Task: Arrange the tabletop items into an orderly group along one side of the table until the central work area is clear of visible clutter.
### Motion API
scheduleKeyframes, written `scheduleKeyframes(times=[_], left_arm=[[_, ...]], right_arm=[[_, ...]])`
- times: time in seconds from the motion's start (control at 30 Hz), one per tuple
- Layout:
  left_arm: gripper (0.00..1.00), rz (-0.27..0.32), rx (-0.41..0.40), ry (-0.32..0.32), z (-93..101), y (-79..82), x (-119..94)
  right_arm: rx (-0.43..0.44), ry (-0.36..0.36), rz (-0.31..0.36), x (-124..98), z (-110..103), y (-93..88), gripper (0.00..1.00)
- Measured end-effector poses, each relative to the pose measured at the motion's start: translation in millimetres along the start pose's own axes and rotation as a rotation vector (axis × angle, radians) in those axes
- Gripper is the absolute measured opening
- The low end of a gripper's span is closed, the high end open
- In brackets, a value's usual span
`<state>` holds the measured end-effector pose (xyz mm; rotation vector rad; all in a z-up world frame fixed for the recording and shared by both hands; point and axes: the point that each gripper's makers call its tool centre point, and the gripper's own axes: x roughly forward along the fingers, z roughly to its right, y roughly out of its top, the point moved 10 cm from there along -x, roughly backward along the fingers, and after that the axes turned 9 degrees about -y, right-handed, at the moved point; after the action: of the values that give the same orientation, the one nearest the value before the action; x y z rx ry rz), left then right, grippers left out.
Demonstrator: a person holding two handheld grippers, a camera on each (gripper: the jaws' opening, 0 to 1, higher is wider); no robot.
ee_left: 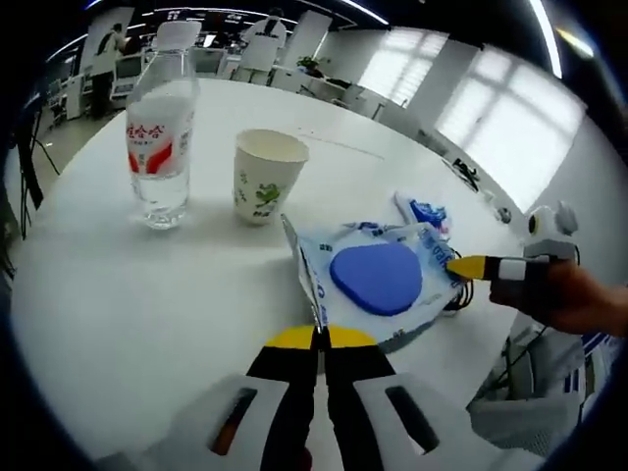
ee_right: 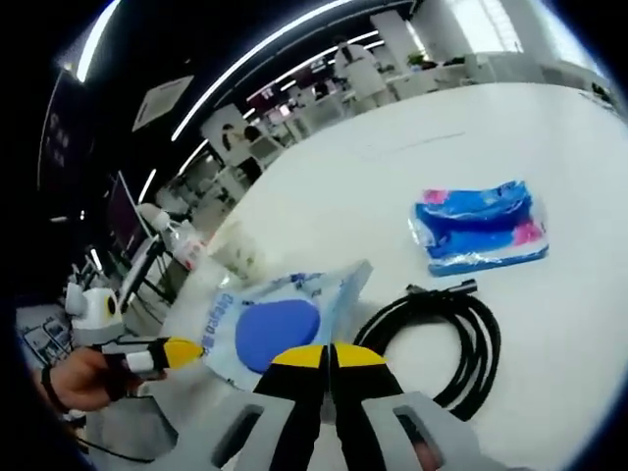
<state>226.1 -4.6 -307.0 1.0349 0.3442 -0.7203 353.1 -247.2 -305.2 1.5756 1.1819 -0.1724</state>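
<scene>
Left gripper view: left gripper jaws pressed together on the edge of the wet-wipes pack, right gripper pinching its far edge. Water bottle and paper cup stand upright beyond. Right gripper view: black cable coil just beside the pack, blue tissue packet farther off on the white table.

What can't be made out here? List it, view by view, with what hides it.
- Left gripper view: the coiled black cable is mostly hidden behind the wipes pack.
- Left gripper view: the blue tissue pack is partly hidden by the wipes pack.
- Right gripper view: the paper cup and water bottle are blurred and small.
- Right gripper view: the right tongs cover the wipes pack's near edge.
</scene>
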Motion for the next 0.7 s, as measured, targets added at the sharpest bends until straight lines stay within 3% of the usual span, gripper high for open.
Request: scheduleKeyframes(times=[0.07, 0.23, 0.47, 0.7], left_arm=[[0.0, -0.002, 0.014, -0.011, 7.9, 2.1, 7], [0.0, -0.007, 0.045, -0.034, 20.4, 11.3, 21], [0.0, -0.007, 0.018, -0.038, 12.6, 13.7, 34], [0.0, 0.021, -0.026, -0.026, 5.0, 20.4, 44]], right_arm=[[0.005, -0.011, 0.009, 0, 16, 8.8, 0.0], [-0.006, -0.026, 0.033, -2, 23, 23.4, 0.0], [-0.048, -0.003, 0.049, 16, 25, 51.6, 0.0], [-0.073, 0.015, 0.043, 26, 19, 58.7, 0.0]])
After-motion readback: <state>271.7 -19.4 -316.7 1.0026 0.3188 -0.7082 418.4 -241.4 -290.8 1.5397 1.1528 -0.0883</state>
